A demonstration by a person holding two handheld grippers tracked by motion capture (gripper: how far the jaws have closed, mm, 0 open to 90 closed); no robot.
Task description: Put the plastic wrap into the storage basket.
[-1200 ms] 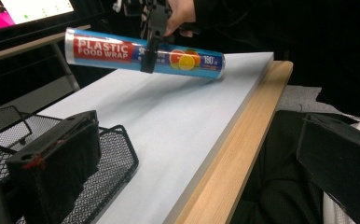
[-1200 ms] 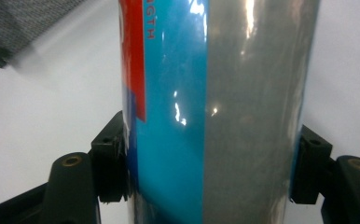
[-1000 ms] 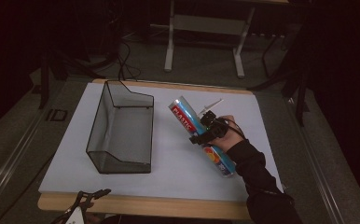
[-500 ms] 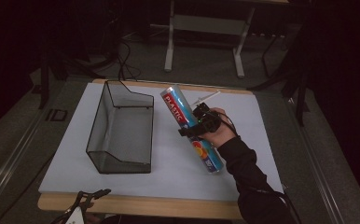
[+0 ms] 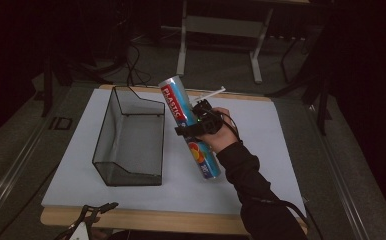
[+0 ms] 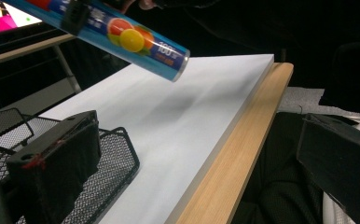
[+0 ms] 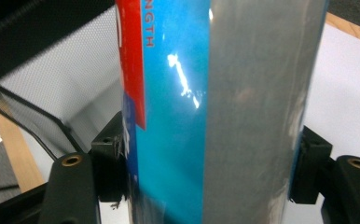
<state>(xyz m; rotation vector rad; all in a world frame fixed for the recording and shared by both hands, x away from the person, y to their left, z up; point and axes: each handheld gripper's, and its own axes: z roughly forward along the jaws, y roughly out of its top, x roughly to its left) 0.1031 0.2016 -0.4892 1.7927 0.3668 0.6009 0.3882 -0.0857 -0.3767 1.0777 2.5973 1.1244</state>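
Note:
A long blue roll (image 5: 188,127) with a red "PLASTIC" label hangs tilted above the white tabletop, its far end raised. My right gripper (image 5: 196,127) is shut on its middle. In the right gripper view the pads (image 7: 108,163) press both sides of the roll (image 7: 215,116). A black wire mesh basket (image 5: 131,140) stands empty just left of the roll. My left gripper (image 5: 88,220) rests at the table's near edge. Its jaws stand wide apart with nothing between them, and beyond them are the basket (image 6: 117,158) and the roll's fruit-printed end (image 6: 122,35).
A thin white stick (image 5: 211,93) lies at the table's far edge behind the roll. The white tabletop (image 5: 281,150) has a wooden rim (image 6: 234,154). Metal stand legs (image 5: 183,45) rise on the floor beyond the table.
The right gripper has lifted the roll off the table and carried it left and away, nearer the basket. The left gripper has stayed in place.

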